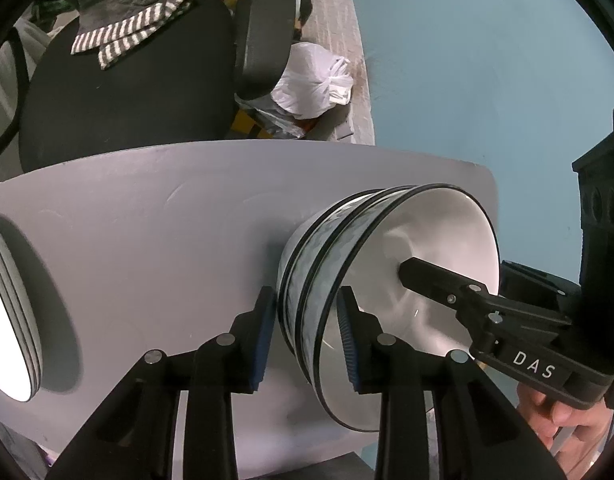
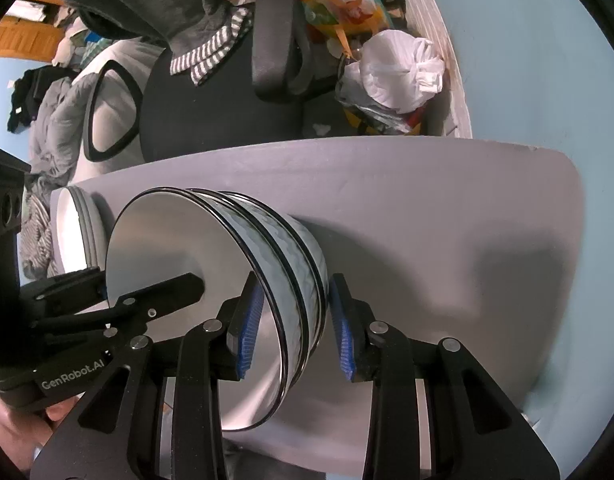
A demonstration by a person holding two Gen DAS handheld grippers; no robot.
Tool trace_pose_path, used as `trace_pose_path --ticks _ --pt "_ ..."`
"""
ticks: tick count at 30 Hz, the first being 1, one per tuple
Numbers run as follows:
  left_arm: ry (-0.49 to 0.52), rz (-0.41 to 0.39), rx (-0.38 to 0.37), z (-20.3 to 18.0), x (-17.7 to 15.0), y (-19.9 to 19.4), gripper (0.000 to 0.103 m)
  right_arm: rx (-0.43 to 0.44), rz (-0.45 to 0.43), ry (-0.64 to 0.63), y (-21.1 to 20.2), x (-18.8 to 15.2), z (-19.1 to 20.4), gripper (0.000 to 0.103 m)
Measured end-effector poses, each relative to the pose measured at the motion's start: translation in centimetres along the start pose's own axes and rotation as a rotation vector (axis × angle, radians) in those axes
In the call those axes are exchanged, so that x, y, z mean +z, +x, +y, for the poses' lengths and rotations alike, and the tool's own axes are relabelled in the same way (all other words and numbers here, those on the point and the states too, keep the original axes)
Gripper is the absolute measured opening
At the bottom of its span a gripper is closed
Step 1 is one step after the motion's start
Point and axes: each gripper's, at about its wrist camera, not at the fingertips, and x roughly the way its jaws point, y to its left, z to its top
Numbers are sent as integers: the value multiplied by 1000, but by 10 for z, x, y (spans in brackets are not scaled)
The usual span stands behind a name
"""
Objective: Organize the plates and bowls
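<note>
Both grippers stood over a stack of nested bowls (image 1: 327, 272) on a white tabletop (image 1: 147, 240), each straddling the stack's wall from opposite sides.

The left gripper (image 1: 307, 340) had one blue pad against the outside of the patterned wall and the other inside the top bowl's rim; its pads appeared to press on the wall, so it looked clamped on the stack. The right gripper (image 2: 295, 324) did the same on the far side of the rim, one pad inside, one outside, apparently gripping too.

Ahead of the left gripper the tabletop lay bare up to its far edge. To its left, near the table's side edge, sat a stack of plates (image 1: 15, 312), well apart from the bowls. To the right of the right gripper, the tabletop ran open to a rounded corner (image 2: 563, 176).

Beyond the far edge stood a black chair (image 1: 127, 100) and a white plastic bag (image 1: 315, 80) on the floor.
</note>
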Motion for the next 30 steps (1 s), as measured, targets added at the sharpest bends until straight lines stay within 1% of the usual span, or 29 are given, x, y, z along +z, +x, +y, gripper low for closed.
trace_pose_path --ticks 1,4,8,13,18,20,21,22,24,27,30 --pt "3 1 -4 0 1 1 35 0 2 6 0 0 -1 31" --pt "9 3 -17 0 2 3 38 1 2 17 0 0 -2 32" --pt "24 4 -4 -3 3 4 38 -15 -13 25 0 -2 -4 41" --pt "23 3 -1 -3 5 3 38 18 -26 52 1 -4 -9 41" --pt "5 5 2 -3 2 4 38 45 -2 110 3 -2 -14 41" --pt "0 7 5 -4 1 4 37 62 13 115 5 -1 -13 40" --pt "-6 10 8 -4 1 4 35 77 26 119 6 -1 -12 38" --pt "-13 14 11 -3 1 3 34 76 38 118 7 -1 -10 39" --pt "-19 16 15 -2 0 2 31 41 47 96 7 0 -4 39" --pt "-36 6 4 4 -1 0 27 13 47 79 6 0 1 38" --pt "-25 -7 0 6 -4 -1 23 -5 40 71 3 -1 0 32"
